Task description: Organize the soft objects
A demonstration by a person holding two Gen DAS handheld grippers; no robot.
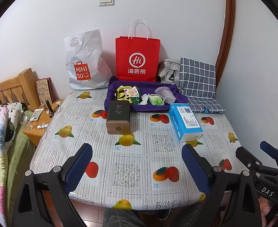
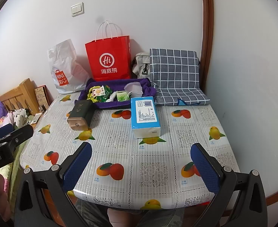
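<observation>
Tissue pack (image 2: 145,116) beyond spread right tongs (image 2: 141,167)

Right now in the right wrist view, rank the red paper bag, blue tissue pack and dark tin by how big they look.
1. Red paper bag, clearly largest.
2. Blue tissue pack.
3. Dark tin, smallest, though it is not far behind the pack.

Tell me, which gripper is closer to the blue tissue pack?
Right, probably. The right gripper sits almost straight in front of the blue tissue pack. The left gripper is further to the left, more in line with the dark tin. Both are open, touching nothing.
</observation>
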